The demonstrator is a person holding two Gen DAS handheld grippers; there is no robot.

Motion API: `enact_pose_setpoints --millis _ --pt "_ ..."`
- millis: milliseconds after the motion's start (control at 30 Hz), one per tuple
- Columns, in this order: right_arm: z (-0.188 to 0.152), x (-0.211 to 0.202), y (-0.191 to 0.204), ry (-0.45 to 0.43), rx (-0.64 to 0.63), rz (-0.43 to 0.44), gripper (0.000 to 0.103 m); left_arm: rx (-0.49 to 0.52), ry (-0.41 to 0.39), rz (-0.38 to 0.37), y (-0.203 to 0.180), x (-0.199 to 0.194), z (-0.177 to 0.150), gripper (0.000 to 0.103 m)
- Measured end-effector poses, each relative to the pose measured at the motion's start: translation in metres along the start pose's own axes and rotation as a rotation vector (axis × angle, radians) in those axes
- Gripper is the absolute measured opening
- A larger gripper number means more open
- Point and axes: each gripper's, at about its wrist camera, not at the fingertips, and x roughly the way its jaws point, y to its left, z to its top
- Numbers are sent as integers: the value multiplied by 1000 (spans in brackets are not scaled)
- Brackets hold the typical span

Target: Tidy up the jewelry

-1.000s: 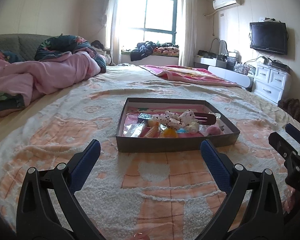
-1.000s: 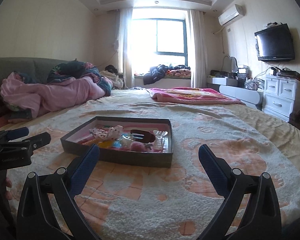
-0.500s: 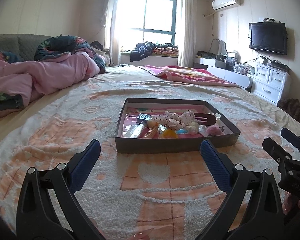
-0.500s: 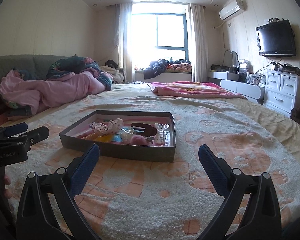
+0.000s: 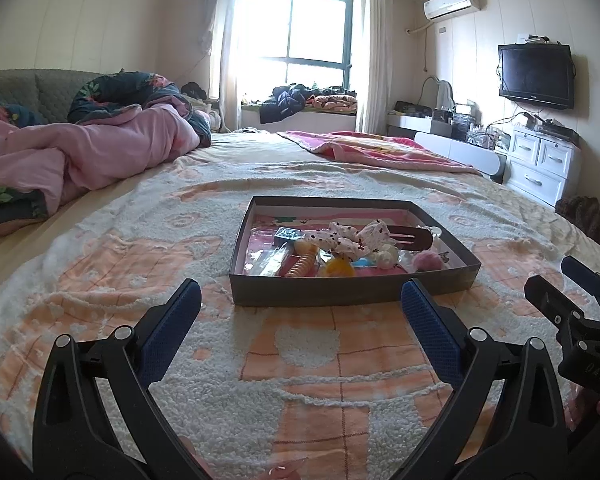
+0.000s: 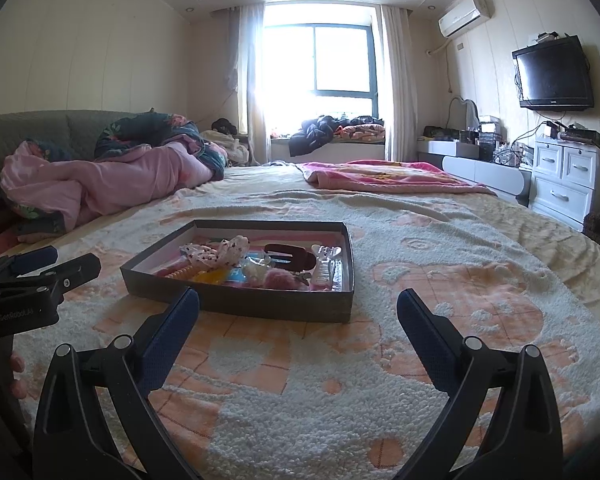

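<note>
Blown-out window (image 5: 300, 36) backlight, fisheye-warped edges

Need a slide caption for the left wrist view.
Open left tongs face the tray of hair accessories on the bed.

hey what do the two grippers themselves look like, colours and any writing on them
Both are matte black plastic clamps. The left gripper and right gripper each have two splayed fingers with textured blue pads and silver rivets at the joints. The left's body carries small pale lettering, roughly "GenRobot.AI". No cables or sleeves show; fingertips of the holding hand peek out.
</note>
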Motion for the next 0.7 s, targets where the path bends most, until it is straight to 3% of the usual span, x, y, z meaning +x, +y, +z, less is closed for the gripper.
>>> enact_pose_setpoints --millis 700 --pt "0 1 3 -2 -1 8 97 2 0 0 0 0 0 92"
